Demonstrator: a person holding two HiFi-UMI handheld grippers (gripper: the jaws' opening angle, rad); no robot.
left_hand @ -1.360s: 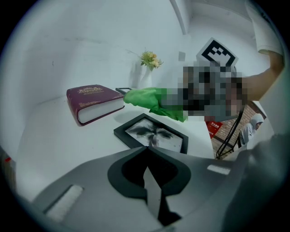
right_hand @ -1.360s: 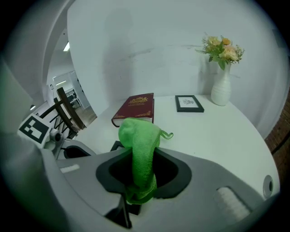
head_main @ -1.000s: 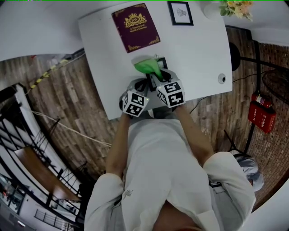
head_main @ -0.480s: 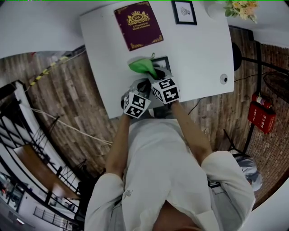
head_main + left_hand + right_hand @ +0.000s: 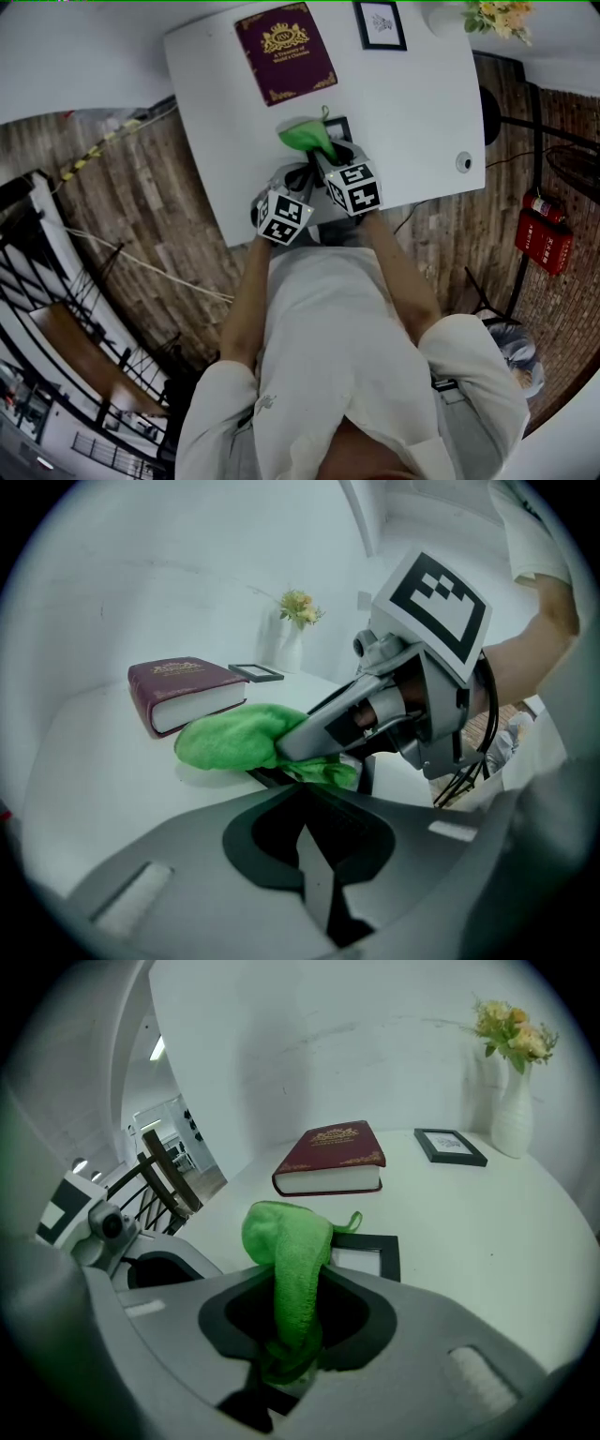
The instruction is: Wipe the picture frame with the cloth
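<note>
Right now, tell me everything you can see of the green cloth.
The cloth is bright green and fuzzy, like microfibre, with a small loop at one edge. The right tool is shut on one end; the rest bunches forward over the near corner of the black picture frame lying flat on the white table.

A white table (image 5: 422,103) stands against a white wall (image 5: 75,56). Near the table's right edge there is a small round cable hole (image 5: 464,162). The floor (image 5: 150,206) is of dark wooden planks, with a strip of black-and-yellow tape (image 5: 89,155) at the left. At the right, on the floor, is a red fire extinguisher (image 5: 544,239), and a thin black cable (image 5: 506,161) runs near it. A black metal railing (image 5: 164,1180) shows at the left, and beyond it a long ceiling light (image 5: 157,1048) is shining.
</note>
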